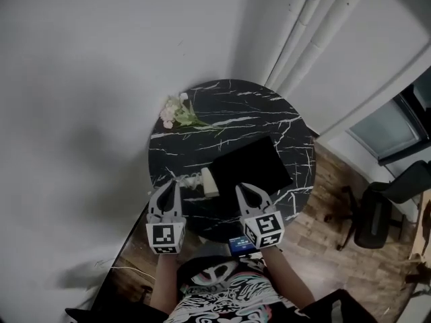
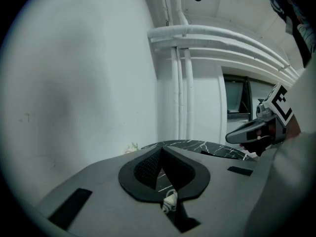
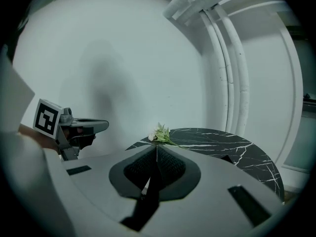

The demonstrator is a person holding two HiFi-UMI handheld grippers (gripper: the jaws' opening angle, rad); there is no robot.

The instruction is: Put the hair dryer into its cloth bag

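White walls backed a round black marble desk [image 1: 269, 106] with flowers [image 1: 176, 113] at its upper left. The cloth bag [image 1: 250, 168] lay flat at centre, and the pale hair dryer [image 1: 207, 180] touched its left edge. The left gripper [image 1: 173, 184] and right gripper [image 1: 241, 189] hovered at the near rim, jaws together and empty. The dryer was probably rigid and slick, best gripped at its handle, and the bag limp. The bag's mouth and the dryer's handle could not be made out.
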